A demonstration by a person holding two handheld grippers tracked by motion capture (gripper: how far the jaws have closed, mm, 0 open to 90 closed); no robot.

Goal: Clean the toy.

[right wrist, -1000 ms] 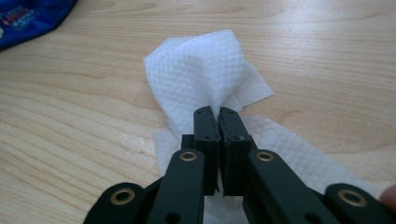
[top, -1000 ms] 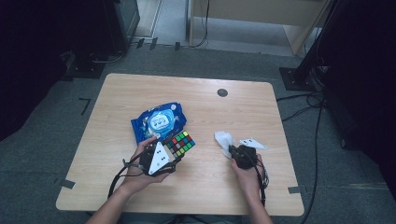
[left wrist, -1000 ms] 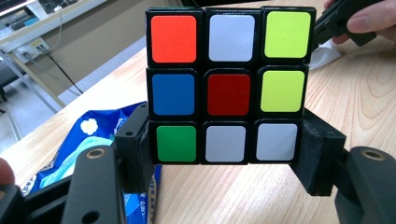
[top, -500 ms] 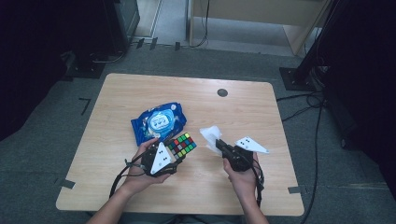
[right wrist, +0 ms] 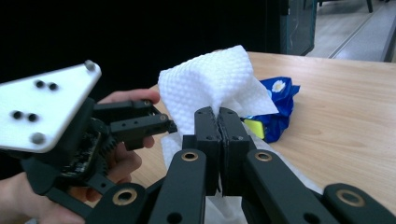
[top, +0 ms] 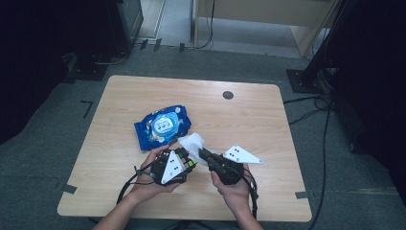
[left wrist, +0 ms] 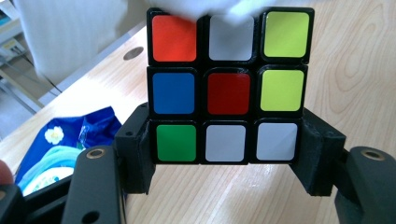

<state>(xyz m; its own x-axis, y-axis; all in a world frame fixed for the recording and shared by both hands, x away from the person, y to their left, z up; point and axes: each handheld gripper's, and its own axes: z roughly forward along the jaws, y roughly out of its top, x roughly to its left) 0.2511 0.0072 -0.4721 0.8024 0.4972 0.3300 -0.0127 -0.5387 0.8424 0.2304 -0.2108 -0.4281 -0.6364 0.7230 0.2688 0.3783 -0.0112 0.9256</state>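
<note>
We hold the puzzle cube [left wrist: 228,84] in our left tool [left wrist: 224,158], the two jaws pressing on its bottom row from either side; it sits square between them, one face of nine tiles turned straight toward the left gripper view, and being a cube it has no long axis. In the high view the cube [top: 184,160] is over the near middle of the surface [top: 268,120], just in front of the blue wipes pack [top: 162,125]. Our right tool [right wrist: 218,116] is clamped shut on a white wipe [right wrist: 215,86], which stands up from the jaw tips, its crumpled top fanning wide. The wipe [top: 191,142] touches the cube's far edge.
</note>
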